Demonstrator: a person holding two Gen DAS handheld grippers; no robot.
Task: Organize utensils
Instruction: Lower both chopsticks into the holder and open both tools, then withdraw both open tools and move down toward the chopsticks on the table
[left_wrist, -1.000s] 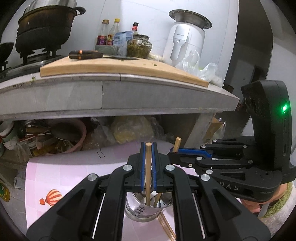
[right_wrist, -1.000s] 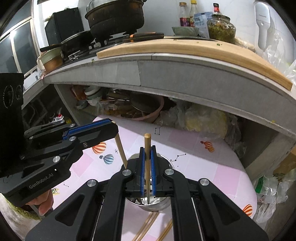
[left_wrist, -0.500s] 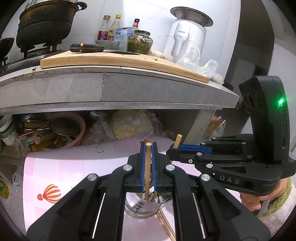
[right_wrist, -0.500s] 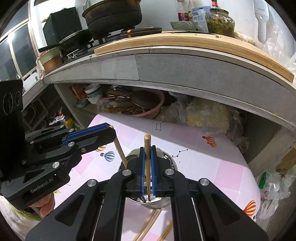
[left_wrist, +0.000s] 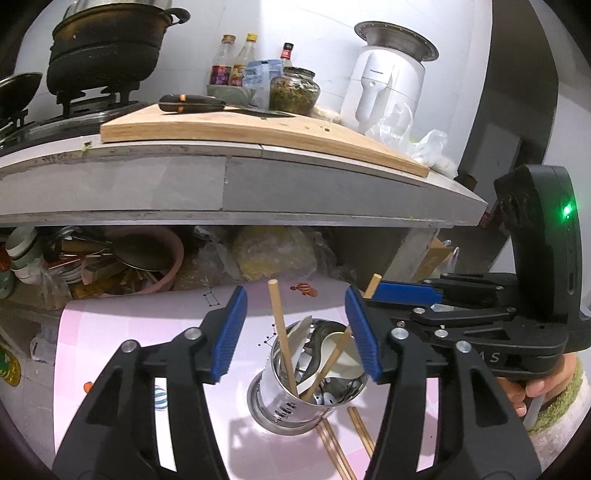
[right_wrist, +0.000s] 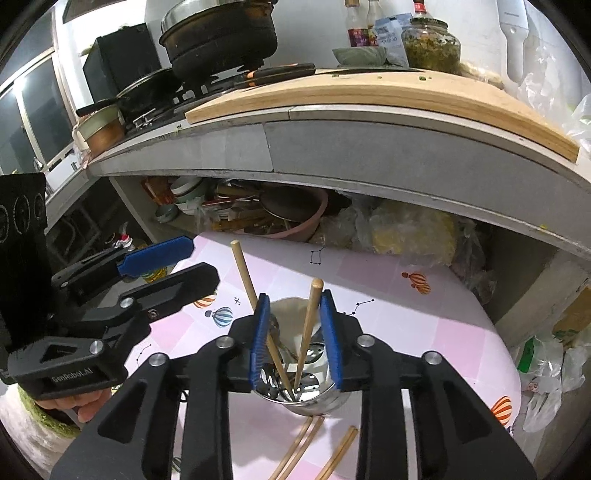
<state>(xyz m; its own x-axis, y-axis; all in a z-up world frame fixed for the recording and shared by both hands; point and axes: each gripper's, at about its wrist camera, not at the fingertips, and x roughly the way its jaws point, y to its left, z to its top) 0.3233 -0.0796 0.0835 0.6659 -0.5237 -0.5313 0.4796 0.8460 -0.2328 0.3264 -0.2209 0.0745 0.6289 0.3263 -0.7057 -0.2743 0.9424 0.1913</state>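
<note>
A steel utensil holder stands on the pink balloon-print table. Two wooden chopsticks stand loose in it, one leaning left and one leaning right, beside a white spoon. My left gripper hovers over the holder, jaws opening, pads clear of the left chopstick between them. My right gripper is also opening, and the right chopstick stands between its pads untouched.
Several loose chopsticks lie on the table in front of the holder. A stone counter overhangs the table's far side, with a cutting board, a knife, bottles and pots on top. A pink basin and clutter sit underneath.
Both grippers were shut on a chopstick each above the holder. Both have now spread their jaws and the two chopsticks have dropped into the holder, leaning apart.
</note>
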